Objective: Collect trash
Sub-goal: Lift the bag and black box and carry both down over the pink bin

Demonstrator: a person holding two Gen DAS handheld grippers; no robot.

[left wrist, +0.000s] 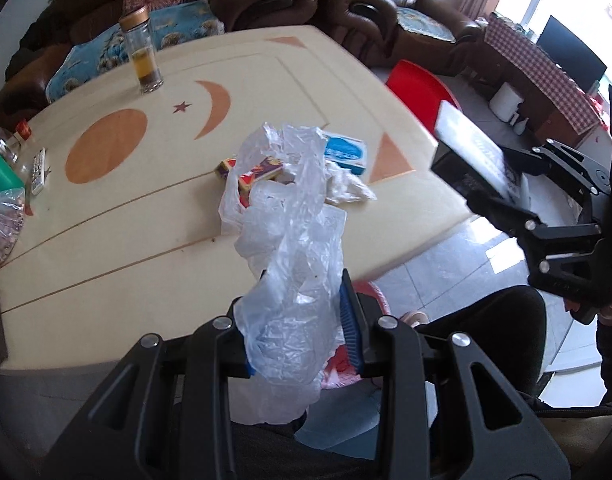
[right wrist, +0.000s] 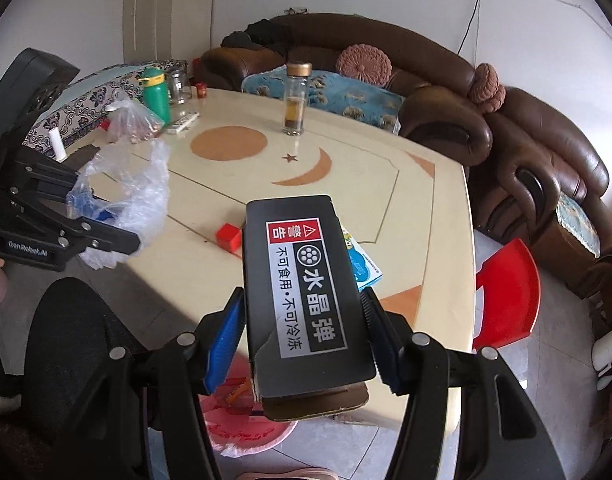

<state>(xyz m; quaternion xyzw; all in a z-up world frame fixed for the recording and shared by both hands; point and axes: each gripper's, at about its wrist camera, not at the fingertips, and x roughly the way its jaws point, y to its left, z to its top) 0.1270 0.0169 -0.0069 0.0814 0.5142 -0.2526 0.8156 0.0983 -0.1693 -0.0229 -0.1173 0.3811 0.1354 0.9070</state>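
**Two loads in the air, one bin underneath**

The cream table (right wrist: 426, 208) is carrying the remaining litter: a blue-and-white carton (left wrist: 345, 153), a red box (right wrist: 228, 236) and crumpled tissue (left wrist: 348, 188). Below its near edge a pink-lined bin (right wrist: 242, 424) is waiting.

The right gripper (right wrist: 302, 344) is clamping a black box (right wrist: 302, 292) by its sides. The box is projecting far beyond the pads, so it is likely levering loose and missing the bin if tilted.

The left gripper (left wrist: 298, 320) is pinching a clear plastic bag (left wrist: 290, 240). The bag is trailing over the litter, probably snagging it or slipping free.
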